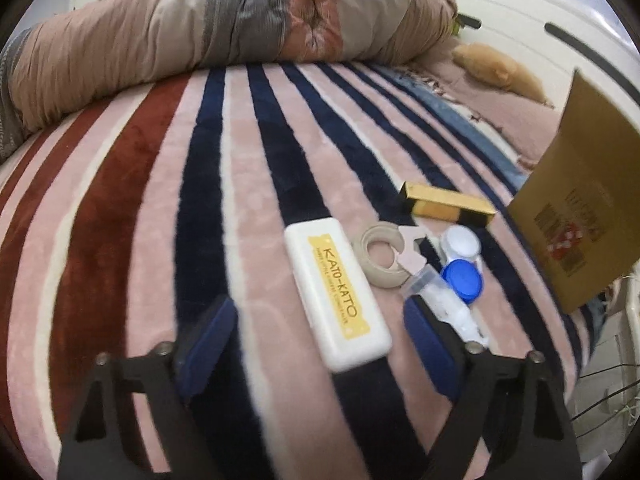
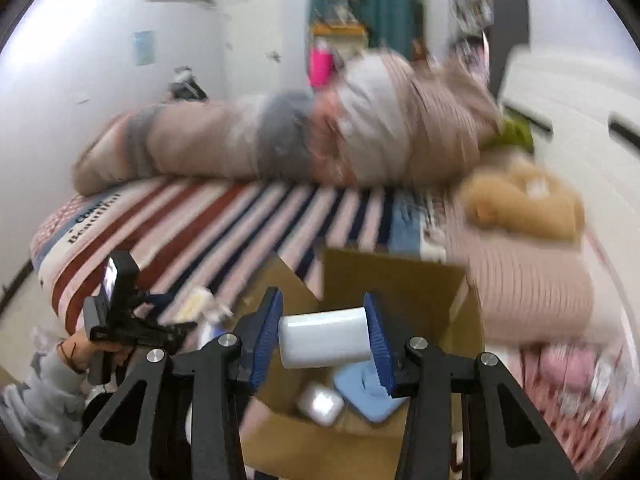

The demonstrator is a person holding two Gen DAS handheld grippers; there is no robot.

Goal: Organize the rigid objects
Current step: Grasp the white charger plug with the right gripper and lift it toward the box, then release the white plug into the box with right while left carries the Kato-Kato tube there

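**Right gripper holds a white block over an open cardboard box; left gripper open above items on the bed**

The right gripper (image 2: 324,334) is closed on a smooth, white, rounded block (image 2: 323,336), pinched between its two blue ribbed pads. Directly beneath and beyond the gripper sits an open brown cardboard box (image 2: 396,280) with its flaps standing up. Inside the box, below the held block, lie a flat pale-blue case (image 2: 360,390) with rounded corners and a small glossy white case (image 2: 320,402); the view is blurred, so finer detail is unclear.

The left gripper (image 1: 316,344) is open, its blue pads spread wide with nothing between them. It hovers over a plush bed blanket (image 1: 140,200) striped in pink, navy and dark red. Just ahead of it, between the pads, lies a long white plastic case with a yellow label (image 1: 338,292), rectangular with rounded edges. Ahead and to the right cluster smaller things: a beige tape roll (image 1: 380,258), ring-shaped; a contact lens case (image 1: 462,262) with one white and one blue round cap; a small clear plastic bottle (image 1: 436,300) touching the right pad's side; and farther off a shiny gold rectangular box (image 1: 444,202). The cardboard box wall rises at the far right. A rolled quilt (image 1: 200,32) lies across the far end of the bed.
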